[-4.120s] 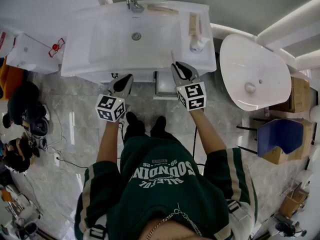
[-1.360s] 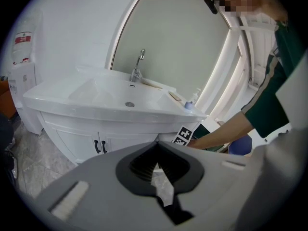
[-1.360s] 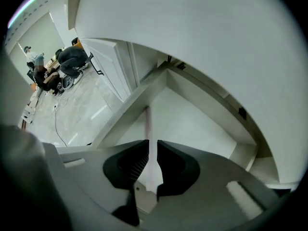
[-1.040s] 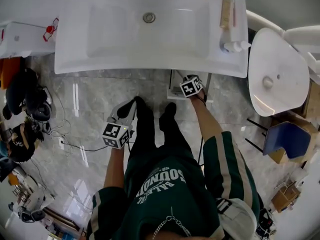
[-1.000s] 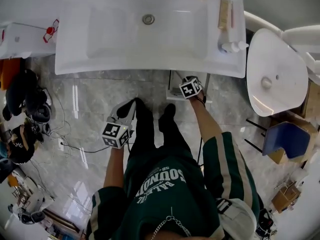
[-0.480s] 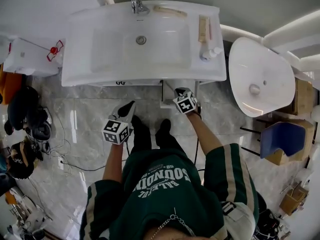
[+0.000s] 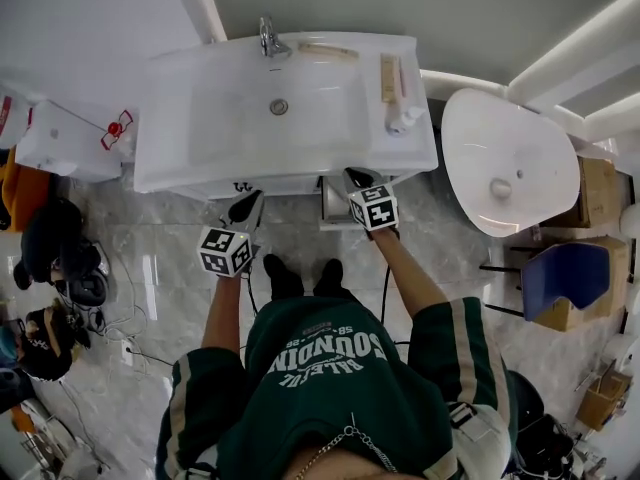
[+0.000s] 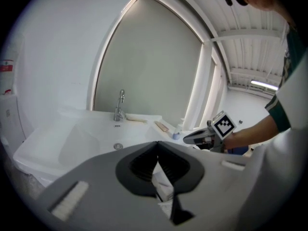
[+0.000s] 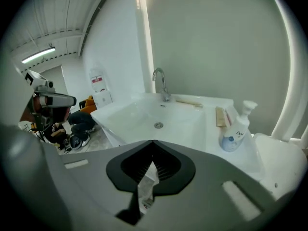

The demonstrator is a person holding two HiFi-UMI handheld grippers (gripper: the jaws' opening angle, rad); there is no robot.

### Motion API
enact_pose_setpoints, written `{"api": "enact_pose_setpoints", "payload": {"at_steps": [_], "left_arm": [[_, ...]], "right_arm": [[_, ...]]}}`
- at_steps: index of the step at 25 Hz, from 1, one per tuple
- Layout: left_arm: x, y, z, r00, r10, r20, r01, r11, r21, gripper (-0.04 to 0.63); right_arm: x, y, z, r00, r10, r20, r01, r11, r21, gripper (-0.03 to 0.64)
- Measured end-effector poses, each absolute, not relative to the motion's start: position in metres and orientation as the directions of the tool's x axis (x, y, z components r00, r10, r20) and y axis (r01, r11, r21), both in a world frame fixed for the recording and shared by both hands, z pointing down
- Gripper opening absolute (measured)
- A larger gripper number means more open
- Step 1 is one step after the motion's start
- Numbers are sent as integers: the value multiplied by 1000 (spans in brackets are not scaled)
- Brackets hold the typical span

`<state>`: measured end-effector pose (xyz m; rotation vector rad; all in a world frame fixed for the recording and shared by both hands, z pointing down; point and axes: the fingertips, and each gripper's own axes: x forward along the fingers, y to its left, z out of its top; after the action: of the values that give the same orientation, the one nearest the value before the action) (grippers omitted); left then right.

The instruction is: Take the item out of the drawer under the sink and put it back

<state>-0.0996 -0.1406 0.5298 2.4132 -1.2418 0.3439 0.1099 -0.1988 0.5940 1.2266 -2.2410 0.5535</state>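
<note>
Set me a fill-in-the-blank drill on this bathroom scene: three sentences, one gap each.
1. The pump bottle stands on the sink top, on the person's ___ side.
2. The drawer under the sink is ___.
3. The left gripper and the right gripper are both in front of the sink with jaws ___.

Missing words: right; open; shut.

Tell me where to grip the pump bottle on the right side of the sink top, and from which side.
I would take the pump bottle by its round body, below the thin pump neck, jaws level, coming from the sink's front edge. It stands upright, and a wooden piece lies behind it, toward the wall.
</note>
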Motion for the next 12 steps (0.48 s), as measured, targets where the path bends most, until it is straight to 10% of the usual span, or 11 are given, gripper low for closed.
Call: {"api": "enact_pose_setpoints", "payload": {"at_steps": [12], "left_arm": [[-108, -181, 456, 588, -761, 273, -807, -575, 135, 49]], "right_arm": [[95, -221, 444, -510, -800, 314, -856, 508, -97, 3]]}}
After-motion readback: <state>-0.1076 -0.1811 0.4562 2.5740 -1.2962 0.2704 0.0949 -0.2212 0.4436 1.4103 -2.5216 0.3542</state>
